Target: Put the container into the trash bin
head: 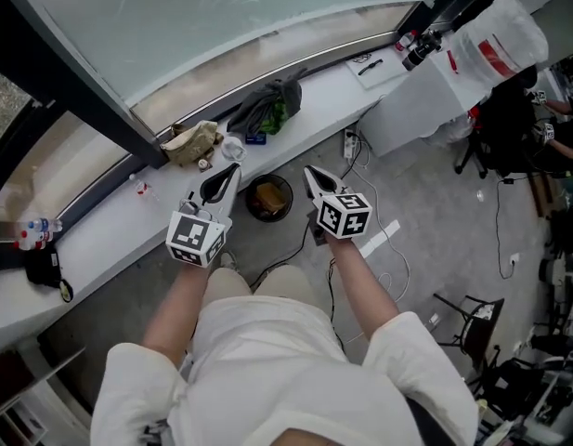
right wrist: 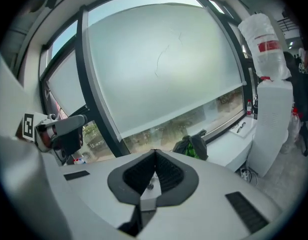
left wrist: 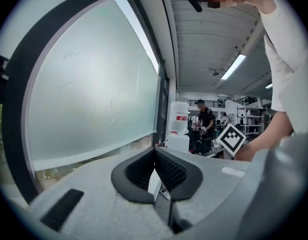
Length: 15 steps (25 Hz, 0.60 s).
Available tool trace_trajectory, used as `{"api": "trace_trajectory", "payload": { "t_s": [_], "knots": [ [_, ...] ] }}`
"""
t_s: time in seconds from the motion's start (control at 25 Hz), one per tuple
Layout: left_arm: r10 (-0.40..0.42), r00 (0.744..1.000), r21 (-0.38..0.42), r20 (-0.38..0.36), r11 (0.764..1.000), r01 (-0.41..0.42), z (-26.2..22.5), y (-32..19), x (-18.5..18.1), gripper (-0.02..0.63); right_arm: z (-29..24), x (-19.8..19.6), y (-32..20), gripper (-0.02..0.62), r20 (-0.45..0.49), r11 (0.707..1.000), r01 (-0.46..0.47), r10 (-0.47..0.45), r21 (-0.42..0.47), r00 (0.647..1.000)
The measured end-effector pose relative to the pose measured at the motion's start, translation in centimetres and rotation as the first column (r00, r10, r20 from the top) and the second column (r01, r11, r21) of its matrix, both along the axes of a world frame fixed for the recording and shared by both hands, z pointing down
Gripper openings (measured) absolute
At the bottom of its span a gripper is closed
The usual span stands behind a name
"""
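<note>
In the head view a round black trash bin [head: 268, 198] stands on the floor below the white window counter [head: 110, 240], with brownish stuff inside it. A small clear cup [head: 232, 147] sits on the counter beside a crumpled brown paper bag [head: 188, 140]. My left gripper [head: 232, 170] and right gripper [head: 309, 173] are held up side by side above the bin. In the left gripper view the left gripper [left wrist: 154, 151] is shut with nothing in it. The right gripper [right wrist: 154, 153] is likewise shut and empty in its own view.
A dark bag with something green [head: 267, 108] lies on the counter. A water dispenser with a large bottle [head: 490, 35] stands at the right. A power strip and cables [head: 351, 142] lie on the floor near the bin. Small bottles [head: 35, 226] sit at the counter's left.
</note>
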<state>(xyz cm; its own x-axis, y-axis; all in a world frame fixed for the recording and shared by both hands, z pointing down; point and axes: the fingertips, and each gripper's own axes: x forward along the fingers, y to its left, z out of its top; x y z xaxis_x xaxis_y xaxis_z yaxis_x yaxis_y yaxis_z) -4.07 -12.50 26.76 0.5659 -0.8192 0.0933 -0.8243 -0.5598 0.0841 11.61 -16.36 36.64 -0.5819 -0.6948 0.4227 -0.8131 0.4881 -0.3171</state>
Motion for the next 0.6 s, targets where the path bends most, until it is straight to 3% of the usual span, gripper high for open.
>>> {"api": "trace_trajectory", "payload": {
  "t_s": [0.24,0.6],
  "knots": [
    [0.005,1.000,0.082,0.029,0.997,-0.007,-4.5,1.0,0.1,0.017,-7.7,1.4,1.0,0.000,0.000,0.988,0.037,-0.037,0.153,0.999],
    [-0.039,0.999,0.160,0.024,0.986,0.034,-9.4,2.3,-1.5,0.017,-17.5,5.0,3.2,0.000,0.002,0.937,0.021,-0.024,0.350,1.000]
  ]
}}
